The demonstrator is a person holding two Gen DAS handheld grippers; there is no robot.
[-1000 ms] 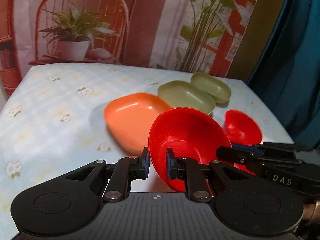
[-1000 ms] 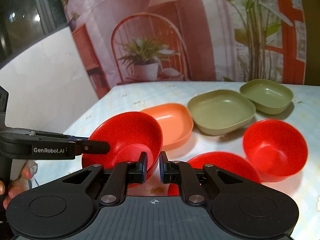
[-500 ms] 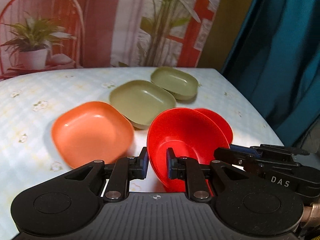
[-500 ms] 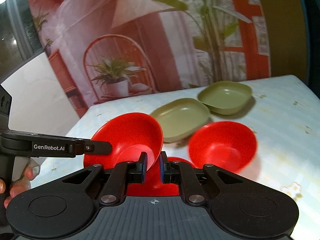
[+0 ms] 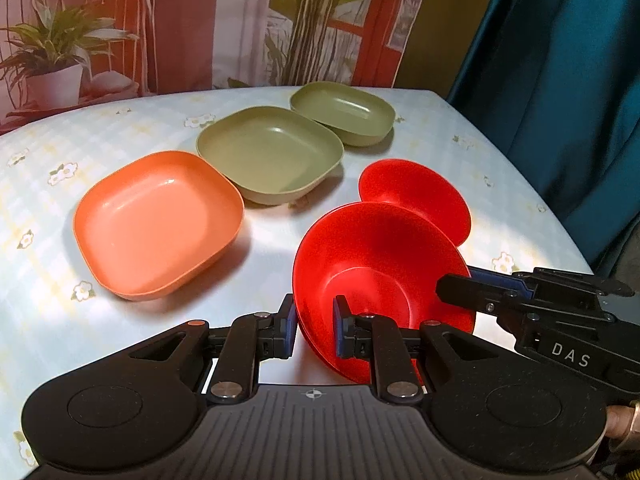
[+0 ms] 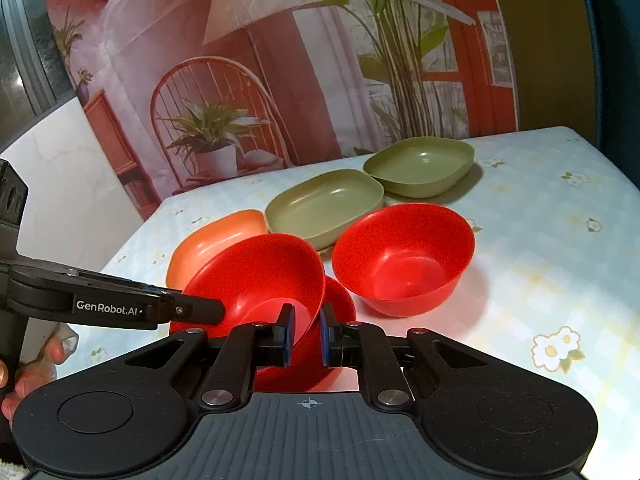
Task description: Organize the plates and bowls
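A red bowl (image 5: 372, 280) (image 6: 256, 276) hangs tilted above the table, held by both grippers. My left gripper (image 5: 315, 322) (image 6: 218, 312) is shut on its left rim. My right gripper (image 6: 306, 336) (image 5: 444, 290) is shut on the opposite rim. A second red bowl (image 6: 341, 308) stands on the table directly under the held one; I cannot tell whether they touch. A third red bowl (image 5: 420, 200) (image 6: 404, 256) stands just beyond. To the left lies an orange square plate (image 5: 156, 220) (image 6: 216, 240), with a green plate (image 5: 272, 152) (image 6: 324, 204) and a deeper green dish (image 5: 344, 112) (image 6: 420, 160) behind.
The table (image 5: 460, 152) has a pale flowered cloth, and its right edge runs close to a teal curtain (image 5: 560, 80). A printed backdrop stands along the far edge. A person's hand (image 6: 24, 380) grips the left tool's handle.
Both grippers carried the red bowl to the right, away from the orange plate and over the second red bowl. The plates slid left in both views. The grips did not change.
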